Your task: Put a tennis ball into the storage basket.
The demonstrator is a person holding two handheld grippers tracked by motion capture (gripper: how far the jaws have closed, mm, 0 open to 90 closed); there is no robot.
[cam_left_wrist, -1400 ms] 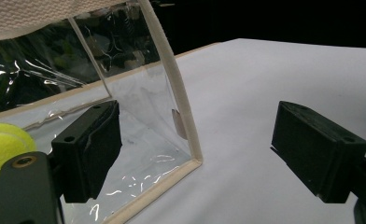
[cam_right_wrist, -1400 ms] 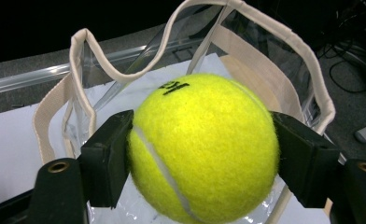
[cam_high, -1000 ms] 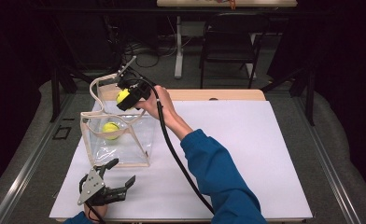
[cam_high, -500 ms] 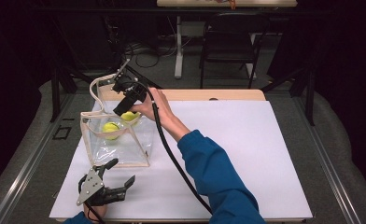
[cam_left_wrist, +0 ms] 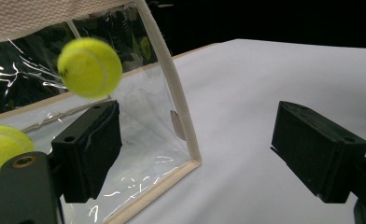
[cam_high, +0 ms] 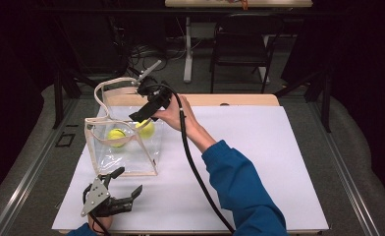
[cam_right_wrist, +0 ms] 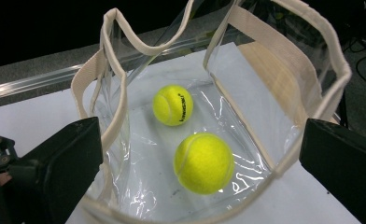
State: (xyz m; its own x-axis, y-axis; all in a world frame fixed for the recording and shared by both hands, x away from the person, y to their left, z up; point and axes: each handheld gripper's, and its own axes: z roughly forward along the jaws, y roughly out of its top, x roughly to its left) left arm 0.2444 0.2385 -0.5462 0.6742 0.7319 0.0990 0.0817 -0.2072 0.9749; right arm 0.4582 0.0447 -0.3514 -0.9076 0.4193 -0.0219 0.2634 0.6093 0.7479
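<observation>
With the right tool just opened empty above the clear plastic cream-trimmed tote bag near the desk's left edge and the left tool released beside it, the dropped fuzzy yellow tennis ball may bounce and tip the bag.

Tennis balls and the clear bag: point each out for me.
Near tennis ball (cam_right_wrist: 203, 163), right gripper view, middle of its felt.
Far tennis ball (cam_right_wrist: 172, 104), right gripper view, its centre.
Clear bag (cam_right_wrist: 116, 116), right gripper view, cream rim trim.

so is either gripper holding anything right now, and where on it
Nothing is held. The right gripper has just opened above the bag, and both balls sit inside. The left gripper is open on the table.
</observation>
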